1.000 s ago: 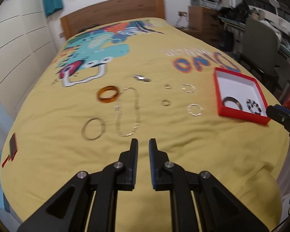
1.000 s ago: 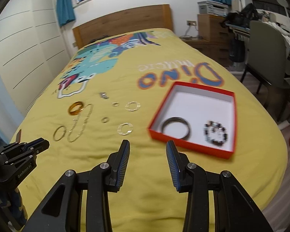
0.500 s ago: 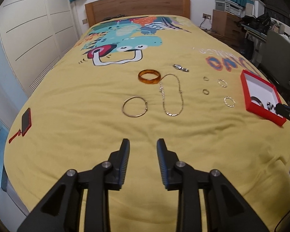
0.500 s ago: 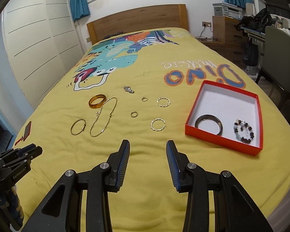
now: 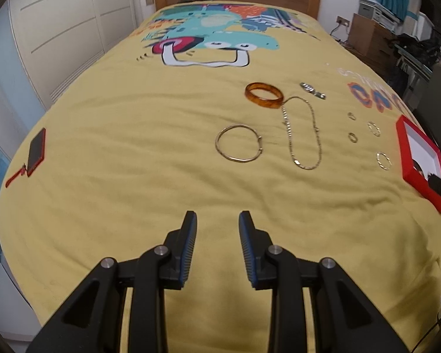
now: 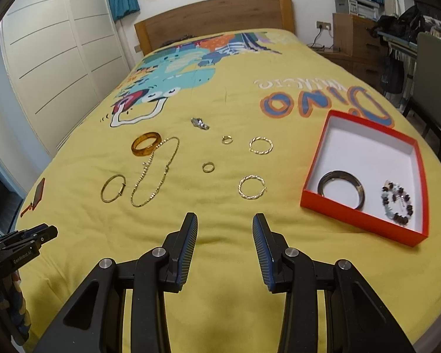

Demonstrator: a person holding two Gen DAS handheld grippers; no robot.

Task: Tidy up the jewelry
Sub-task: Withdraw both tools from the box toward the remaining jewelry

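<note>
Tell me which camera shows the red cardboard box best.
The right wrist view: the red cardboard box lies whole, its white inside holding a dark bangle and a beaded bracelet. The left wrist view crops it at the picture's right edge.

"Dino", upside down, on the bedspread point(image 6: 323, 67); "GenRobot.AI" on the left hand-held gripper point(image 6: 41, 232).

Bangles point(image 6: 146, 144) four; hoops point(image 6: 260, 145) two; rings point(image 6: 208, 167) two; chain point(image 6: 155, 172) one; brooch point(image 6: 200, 123) perhaps.

Bangle point(image 5: 239, 147) ahead of the left claw point(image 5: 217, 220), chain point(image 5: 303, 135) ahead-right, box point(image 6: 364, 173) right of the right claw point(image 6: 225, 223), phone point(image 5: 36, 151) far left
</note>
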